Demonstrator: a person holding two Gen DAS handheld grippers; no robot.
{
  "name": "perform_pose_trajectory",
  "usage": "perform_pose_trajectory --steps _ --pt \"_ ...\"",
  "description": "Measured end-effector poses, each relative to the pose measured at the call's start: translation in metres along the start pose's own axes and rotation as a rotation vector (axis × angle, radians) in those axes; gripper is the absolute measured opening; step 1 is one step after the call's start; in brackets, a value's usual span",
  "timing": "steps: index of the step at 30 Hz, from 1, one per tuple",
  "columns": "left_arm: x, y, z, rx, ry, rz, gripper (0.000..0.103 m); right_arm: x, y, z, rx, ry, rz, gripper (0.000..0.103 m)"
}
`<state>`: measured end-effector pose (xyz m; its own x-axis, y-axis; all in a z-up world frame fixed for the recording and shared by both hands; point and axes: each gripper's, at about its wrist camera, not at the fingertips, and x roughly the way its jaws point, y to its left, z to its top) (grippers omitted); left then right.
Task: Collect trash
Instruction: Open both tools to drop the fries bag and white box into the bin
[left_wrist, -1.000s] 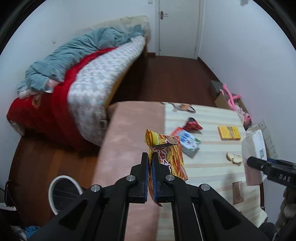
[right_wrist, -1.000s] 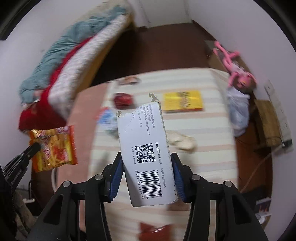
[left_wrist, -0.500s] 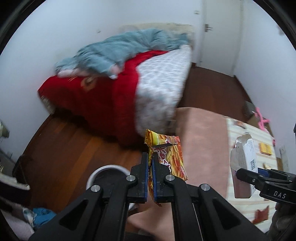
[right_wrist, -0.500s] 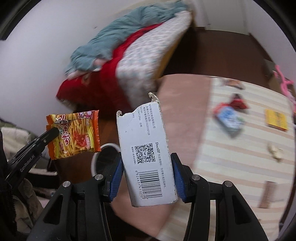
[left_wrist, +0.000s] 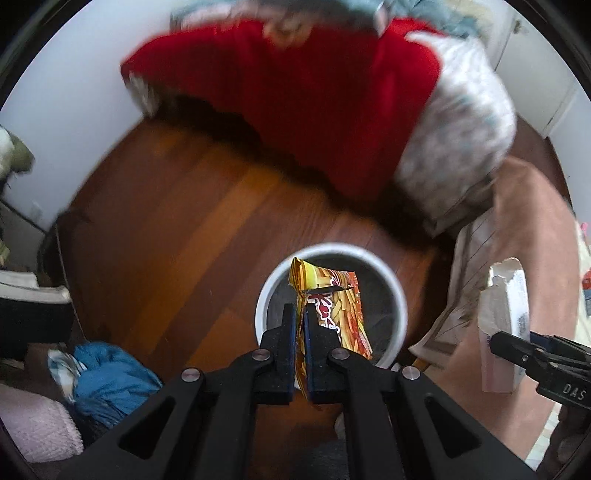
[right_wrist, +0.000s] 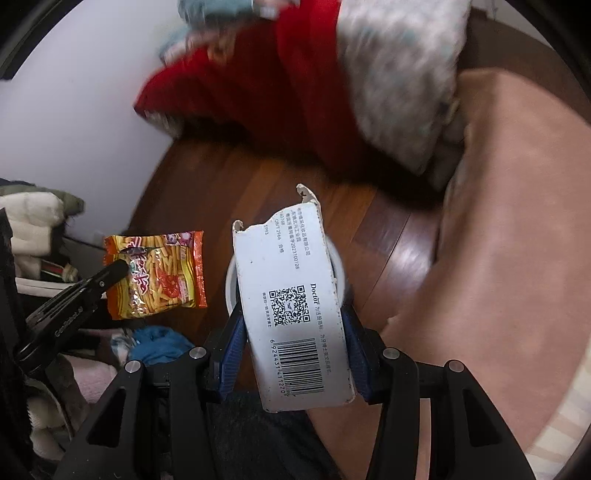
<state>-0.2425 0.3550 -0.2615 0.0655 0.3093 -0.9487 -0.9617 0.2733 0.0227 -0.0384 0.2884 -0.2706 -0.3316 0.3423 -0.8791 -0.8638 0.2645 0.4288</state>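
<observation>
Both views have swung away from the striped table toward the floor since a second ago, and the bin (left_wrist: 391, 280) now sits right ahead of the left gripper (left_wrist: 300, 325). That gripper is clenched on the edge of the snack bag (left_wrist: 340, 306), which hangs over the bin's mouth. The right gripper (right_wrist: 295, 332) grasps the torn white box (right_wrist: 291, 295) between its blue pads, barcode side up; the box hides most of the bin (right_wrist: 231, 284) in this view, so only slivers of white rim show. In the left view the box (left_wrist: 502, 325) appears at the right edge, beside the bin and over the pink cloth (left_wrist: 535, 221). A red blanket (left_wrist: 314, 92) fills the background above the wood floor (left_wrist: 184, 229).
</observation>
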Motion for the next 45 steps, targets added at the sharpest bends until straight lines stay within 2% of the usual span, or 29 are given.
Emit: perform_pose_trajectory --steps 7,9,10,11,12,13,15,16,18,20,22,23,28,34,45 --pt "0.082 0.022 -0.01 -0.085 0.183 -0.061 0.006 0.112 0.01 0.022 0.008 0.186 -0.028 0.052" --pt "0.096 0.028 -0.013 -0.125 0.216 -0.069 0.012 0.132 0.01 0.023 0.014 0.22 -0.038 0.052" --pt "0.103 0.032 -0.014 -0.14 0.228 -0.059 0.022 0.139 0.01 0.023 0.014 0.233 -0.036 0.052" --pt "0.106 0.034 -0.012 -0.153 0.232 -0.057 0.056 0.149 0.01 0.023 0.016 0.248 -0.035 0.052" --pt "0.108 0.038 -0.012 -0.172 0.232 -0.056 0.097 0.158 0.011 0.024 0.017 0.261 -0.038 0.053" --pt "0.11 0.04 -0.013 -0.184 0.227 -0.055 0.103 0.165 0.012 0.024 0.014 0.278 -0.037 0.053" --pt "0.107 0.046 -0.014 -0.198 0.223 -0.044 0.103 0.18 0.011 0.026 0.025 0.315 -0.046 0.057" --pt "0.106 0.048 -0.013 -0.201 0.223 -0.04 0.103 0.187 0.011 0.026 0.026 0.333 -0.043 0.069" --pt "0.1 0.05 -0.014 -0.198 0.206 -0.019 0.103 0.188 0.001 0.026 0.031 0.343 -0.023 0.085" --pt "0.094 0.054 -0.017 -0.196 0.185 0.005 0.103 0.186 0.002 0.022 0.018 0.341 -0.015 0.086" --pt "0.082 0.055 -0.02 -0.195 0.142 0.015 0.103 0.182 0.007 0.019 -0.015 0.337 -0.047 0.1" --pt "0.08 0.057 -0.022 -0.194 0.13 0.025 0.103 0.179 0.009 0.018 -0.03 0.335 -0.061 0.103" --pt "0.059 0.049 -0.032 -0.156 0.071 0.084 0.103 0.16 0.017 0.009 -0.113 0.305 -0.158 0.103" --pt "0.046 0.036 -0.046 -0.125 0.056 0.084 0.103 0.147 0.011 0.0 -0.177 0.263 -0.27 0.103" --pt "0.012 0.025 -0.056 -0.12 0.011 0.072 0.103 0.119 0.022 -0.01 -0.186 0.208 -0.291 0.103"
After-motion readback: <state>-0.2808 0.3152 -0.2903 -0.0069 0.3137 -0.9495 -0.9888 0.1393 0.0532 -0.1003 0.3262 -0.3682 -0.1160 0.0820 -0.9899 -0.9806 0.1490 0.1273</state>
